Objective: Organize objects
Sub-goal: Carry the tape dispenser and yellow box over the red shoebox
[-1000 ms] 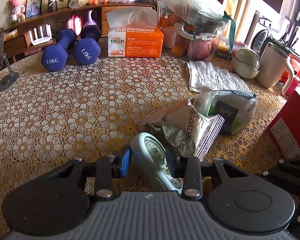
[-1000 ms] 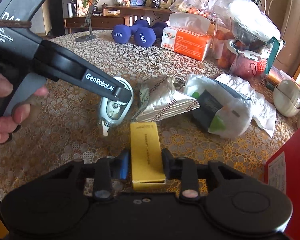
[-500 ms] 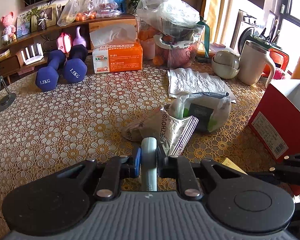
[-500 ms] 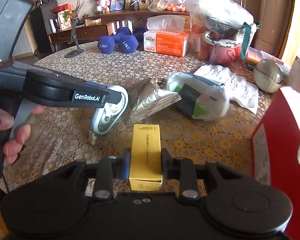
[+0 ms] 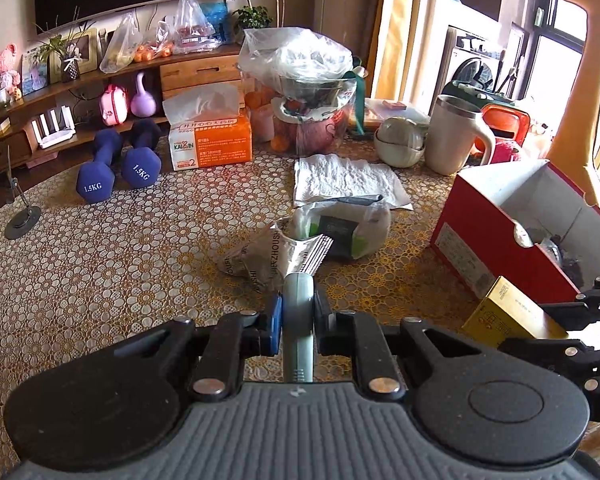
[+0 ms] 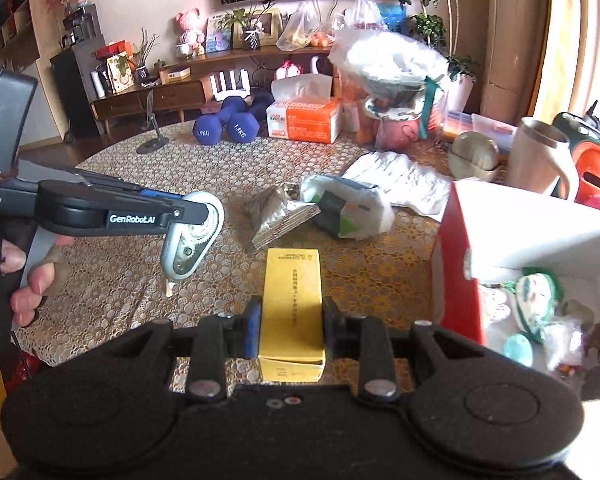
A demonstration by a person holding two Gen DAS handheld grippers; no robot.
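While the left gripper [image 5: 296, 316] is clamped narrow on the edge of a pale blue-grey correction tape dispenser [image 5: 298, 320], the right gripper [image 6: 289, 330] holds a yellow box [image 6: 293, 300] lengthwise between its pads, its jaws only as wide as the box. From the right wrist view the dispenser [image 6: 192, 240] hangs clear above the lace-patterned tabletop [image 6: 140, 280], its tip pointing down, with a hand [image 6: 28, 276] around the left gripper's handle. The yellow box is likewise off the tabletop; from the left wrist view it [image 5: 504, 312] shows at the right, just in front of the open red box [image 5: 512, 236]. Small items lie inside that red box [image 6: 456, 264], which stands close on the right of the yellow box.

A second ago the left gripper's jaws stood wider around the dispenser, which lay flat on the tabletop; they closed on it within that second and it is now turned on edge and lifted. The yellow box was already gripped then but rested on the tabletop; it has since risen. Both grippers have come up and shifted toward the red box, which now fills far more of each view. The silver foil pouch [image 5: 276, 256] and the plastic bag [image 5: 340, 228] behind it lie where they were
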